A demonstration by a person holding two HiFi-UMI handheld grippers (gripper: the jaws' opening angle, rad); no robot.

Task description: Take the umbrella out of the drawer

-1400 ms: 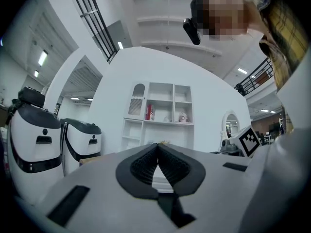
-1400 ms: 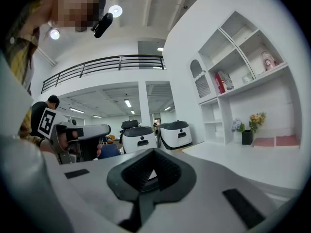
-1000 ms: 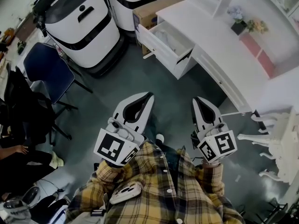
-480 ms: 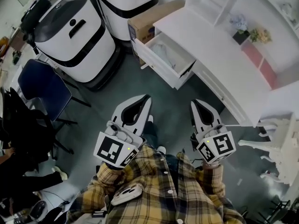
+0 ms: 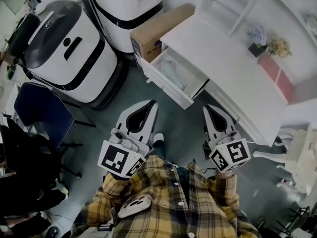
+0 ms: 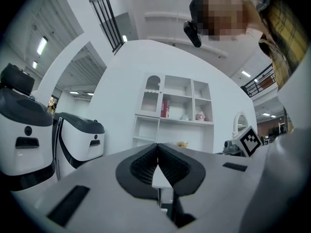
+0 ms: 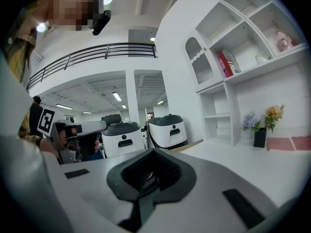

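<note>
The white desk point(image 5: 218, 48) has one drawer point(image 5: 166, 89) pulled open. Inside it lies a pale folded bundle point(image 5: 173, 72) that looks like the umbrella. My left gripper point(image 5: 155, 103) is held level over the floor, just short of the drawer's front, with its jaws meeting at the tips. The right gripper point(image 5: 207, 106) hangs beside it near the desk's edge, also shut. Neither holds anything. In the left gripper view the left gripper point(image 6: 157, 145) faces the shelving, and in the right gripper view the right gripper point(image 7: 153, 151) faces along the desk top.
Two large white-and-black machines point(image 5: 69, 48) point(image 5: 126, 4) stand left of the drawer, with a cardboard box point(image 5: 156, 26) wedged against the desk. A blue chair point(image 5: 37, 108) is at far left and a white chair point(image 5: 297, 152) at right. Flower pots point(image 5: 257, 33) sit on the desk.
Both grippers have come closer to the open drawer as the person walked up to the desk. Their jaws have stayed shut and empty.
</note>
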